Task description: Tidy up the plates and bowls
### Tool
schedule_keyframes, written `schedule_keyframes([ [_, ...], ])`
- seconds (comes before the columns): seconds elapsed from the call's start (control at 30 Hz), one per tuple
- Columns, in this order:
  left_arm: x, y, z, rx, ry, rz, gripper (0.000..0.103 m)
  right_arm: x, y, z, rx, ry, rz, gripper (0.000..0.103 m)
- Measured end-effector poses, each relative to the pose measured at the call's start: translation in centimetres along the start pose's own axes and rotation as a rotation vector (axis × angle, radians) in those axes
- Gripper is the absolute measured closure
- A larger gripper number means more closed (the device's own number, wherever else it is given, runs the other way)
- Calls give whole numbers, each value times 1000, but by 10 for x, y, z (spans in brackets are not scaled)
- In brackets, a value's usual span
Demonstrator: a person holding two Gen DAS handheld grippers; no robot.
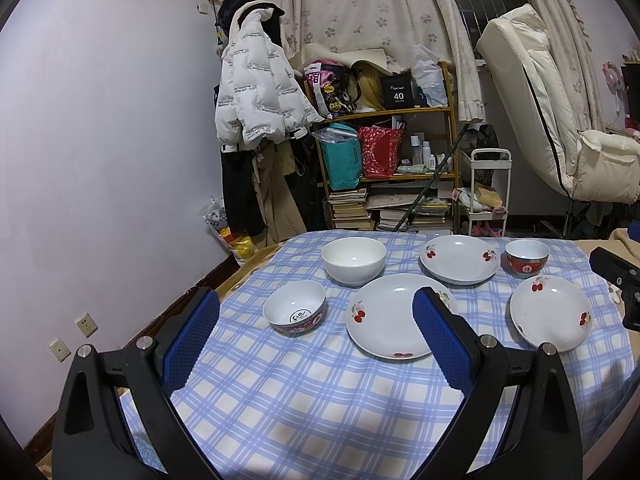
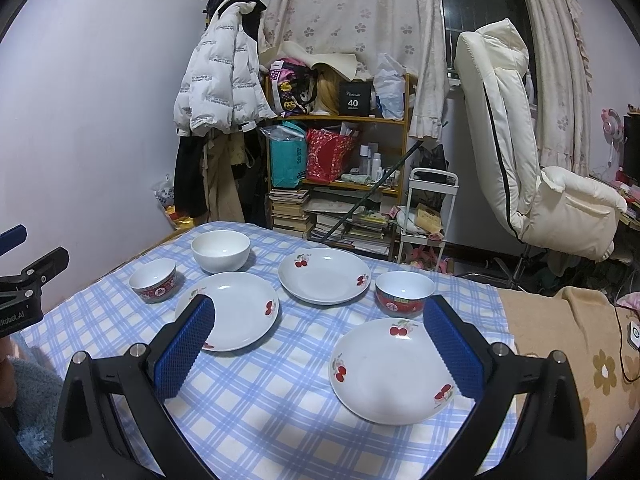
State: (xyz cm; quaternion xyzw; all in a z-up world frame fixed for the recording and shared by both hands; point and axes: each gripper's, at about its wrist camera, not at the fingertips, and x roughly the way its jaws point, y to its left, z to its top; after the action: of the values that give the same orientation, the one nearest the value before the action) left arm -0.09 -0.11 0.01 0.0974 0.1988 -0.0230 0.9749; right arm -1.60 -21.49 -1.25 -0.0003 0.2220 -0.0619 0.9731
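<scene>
Three white cherry-print plates lie on the blue checked tablecloth: a near middle plate [image 1: 390, 316] [image 2: 236, 310], a far plate [image 1: 460, 259] [image 2: 324, 275] and a right plate [image 1: 552, 312] [image 2: 392, 370]. A plain white bowl [image 1: 354, 261] [image 2: 221, 250] stands at the back left. A red-patterned bowl [image 1: 295, 307] [image 2: 153, 280] stands at the left, another [image 1: 526, 258] [image 2: 405, 294] at the right. My left gripper [image 1: 316, 312] is open and empty above the cloth, near the left bowl and middle plate. My right gripper [image 2: 320, 320] is open and empty, above the right plate.
The tablecloth [image 1: 304, 392] [image 2: 264, 404] covers a low table; a beige blanket [image 2: 560, 344] lies to its right. Behind stand a cluttered shelf [image 1: 384, 148], a coat rack with a white jacket [image 1: 256, 88], a small white cart [image 2: 430, 208] and a white recliner [image 2: 532, 184].
</scene>
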Motion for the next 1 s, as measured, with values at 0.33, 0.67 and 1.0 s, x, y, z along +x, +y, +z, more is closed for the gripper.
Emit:
schedule_keyframes([
  [0.33,-1,0,-1,1,0,0,7,0,0,0,2,0,1,0],
  [0.67,-1,0,-1,1,0,3,7,-1,-4,0,6,-5,-3,0],
  [1.0,-4,-2,-1,-2,-6,3,7,0,-4,0,8,-3,-1,0],
])
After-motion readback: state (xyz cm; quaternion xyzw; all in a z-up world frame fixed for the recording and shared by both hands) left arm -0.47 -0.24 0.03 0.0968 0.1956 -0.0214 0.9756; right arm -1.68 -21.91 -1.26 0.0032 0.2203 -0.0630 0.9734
